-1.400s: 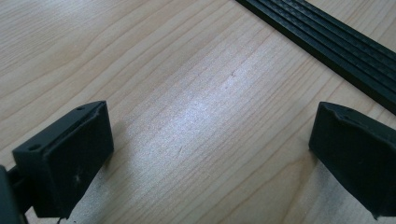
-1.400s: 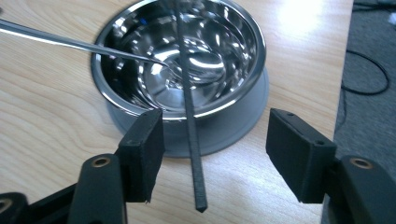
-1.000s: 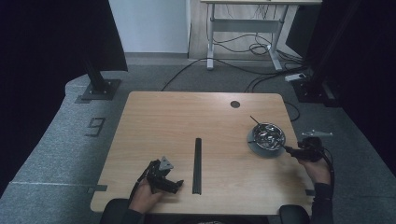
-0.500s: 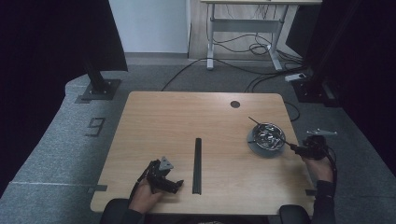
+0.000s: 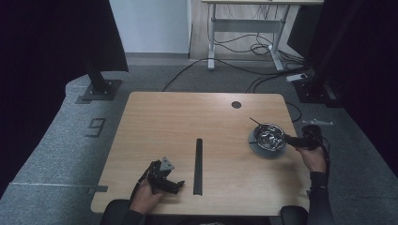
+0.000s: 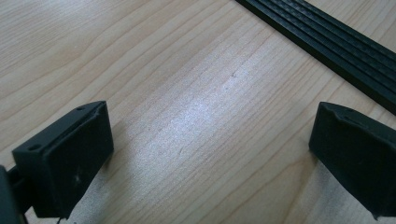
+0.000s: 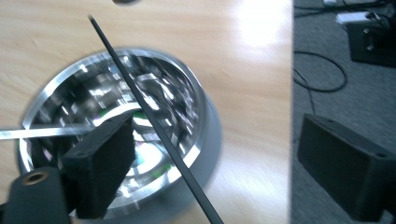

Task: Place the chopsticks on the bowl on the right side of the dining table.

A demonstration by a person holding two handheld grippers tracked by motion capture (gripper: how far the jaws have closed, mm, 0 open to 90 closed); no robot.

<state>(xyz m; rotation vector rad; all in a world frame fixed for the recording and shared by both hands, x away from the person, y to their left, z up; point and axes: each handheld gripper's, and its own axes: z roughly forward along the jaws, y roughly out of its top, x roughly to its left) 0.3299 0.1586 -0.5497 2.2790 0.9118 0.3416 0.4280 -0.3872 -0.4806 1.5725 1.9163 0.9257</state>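
Two grippers work at the table (image 5: 159, 112). Near its right edge sits a steel bowl (image 5: 267, 138) with a thin black rod (image 7: 149, 116) leaning across its rim. The right gripper (image 5: 290, 139), just beside the bowl, has just been opening its jaws and holds nothing. The left gripper (image 5: 177, 186) rests spread and empty near the front edge, beside a black strip (image 5: 199, 166).

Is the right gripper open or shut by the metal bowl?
Open. The right gripper has just been opening; its jaws stand wide apart, nothing clamped, beside the metal bowl.
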